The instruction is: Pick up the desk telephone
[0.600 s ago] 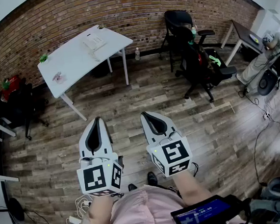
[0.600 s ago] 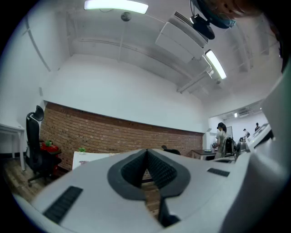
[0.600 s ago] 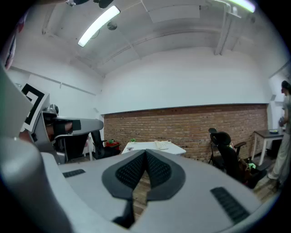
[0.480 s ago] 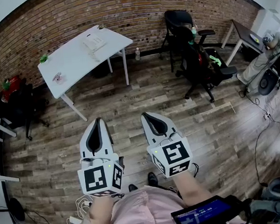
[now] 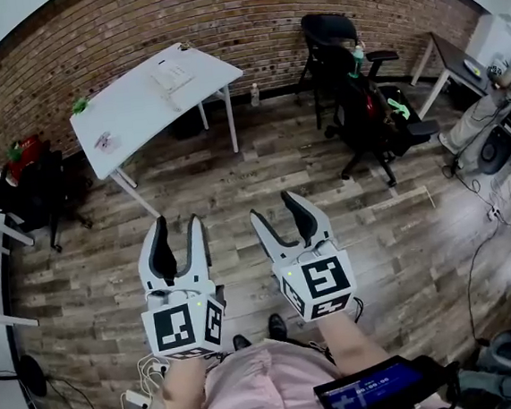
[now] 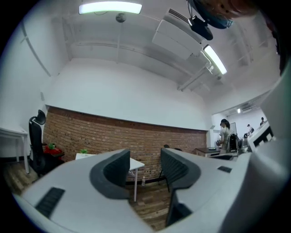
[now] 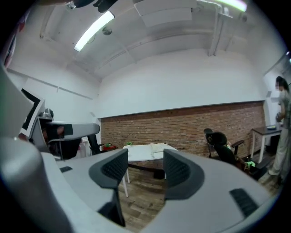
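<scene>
Phone point(image 5: 171, 75) lies on the white table point(image 5: 134, 112), toward the table's right-hand end. It's pale and flat, too small for detail. Nothing touches it.

L gripper point(image 5: 178, 226) & R gripper point(image 5: 277, 210) are both held out over the wood floor point(image 5: 234, 170), well apart from the table, on its side away from the brick wall point(image 5: 220, 18). L is roughly opposite the table's middle, R opposite its right end. Both point approx level, toward the table.

L gripper: jaws partly apart, clear gap betw. the pads, nothing in it. Its own view shows only the table's corner, a leg & floor thru the gap.

R gripper: jaws apart w/ a sim. gap, also empty. Its view looks thru the gap at the table, phone on top, far off.

Other bits on the table:
- small green item point(image 5: 80, 105) at the left corner, wall side
- a second green bit point(image 5: 185, 47) at the corner nearest the wall
- pinkish thing point(image 5: 104, 142) near the left end

Around the table:
- bottle point(image 5: 251, 96) on the floor just right of it, by the wall
- black chairs point(image 5: 358, 99) further right
- red thing point(image 5: 18, 152) on a dark chair to the left
- seated person point(image 5: 489, 105) far right, by another desk
</scene>
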Demonstrator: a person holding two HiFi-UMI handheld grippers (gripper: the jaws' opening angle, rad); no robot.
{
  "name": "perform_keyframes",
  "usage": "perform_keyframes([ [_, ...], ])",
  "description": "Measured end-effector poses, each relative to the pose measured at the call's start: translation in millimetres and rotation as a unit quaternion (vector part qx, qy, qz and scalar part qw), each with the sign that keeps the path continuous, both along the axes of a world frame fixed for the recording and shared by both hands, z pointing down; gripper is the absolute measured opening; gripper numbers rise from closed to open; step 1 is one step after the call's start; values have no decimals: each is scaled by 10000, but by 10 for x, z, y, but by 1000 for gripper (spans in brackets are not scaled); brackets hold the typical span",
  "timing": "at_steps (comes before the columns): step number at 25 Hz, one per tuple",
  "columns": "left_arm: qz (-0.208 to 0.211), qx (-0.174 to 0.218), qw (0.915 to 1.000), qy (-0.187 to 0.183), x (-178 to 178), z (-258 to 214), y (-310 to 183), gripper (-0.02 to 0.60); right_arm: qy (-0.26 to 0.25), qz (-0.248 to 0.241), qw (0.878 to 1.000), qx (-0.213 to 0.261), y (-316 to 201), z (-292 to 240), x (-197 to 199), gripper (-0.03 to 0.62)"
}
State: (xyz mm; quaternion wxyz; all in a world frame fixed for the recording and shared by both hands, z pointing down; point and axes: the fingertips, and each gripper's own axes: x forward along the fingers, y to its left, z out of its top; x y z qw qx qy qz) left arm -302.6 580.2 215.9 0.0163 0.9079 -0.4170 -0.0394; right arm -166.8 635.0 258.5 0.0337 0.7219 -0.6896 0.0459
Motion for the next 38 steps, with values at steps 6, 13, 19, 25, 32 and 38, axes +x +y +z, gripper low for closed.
perform_keyframes([
  [6, -312, -56, 9994, -100, 149, 102, -14, 206, 169, -32, 9998, -81, -28, 52, 287, 244],
  [13, -380, -101, 9991, -176, 295, 196, -195, 206, 135, -167, 9997, -98, -290, 106, 427, 232],
  [19, -408, -262, 9986, -207, 408, 372, -706, 206, 170, -133, 9995, -231, -773, 248, 567, 230],
  [25, -329, -422, 9984, -202, 698, 587, -1533, 206, 185, -16, 9988, -461, -1551, 480, 866, 230],
  [32, -244, -452, 9985, -173, 1021, 574, -2627, 206, 202, -19, 9981, -590, -2608, 510, 1096, 230],
  [38, -211, -335, 9990, -184, 1246, 414, -3456, 206, 188, -46, 9986, -483, -3424, 383, 1257, 230],
])
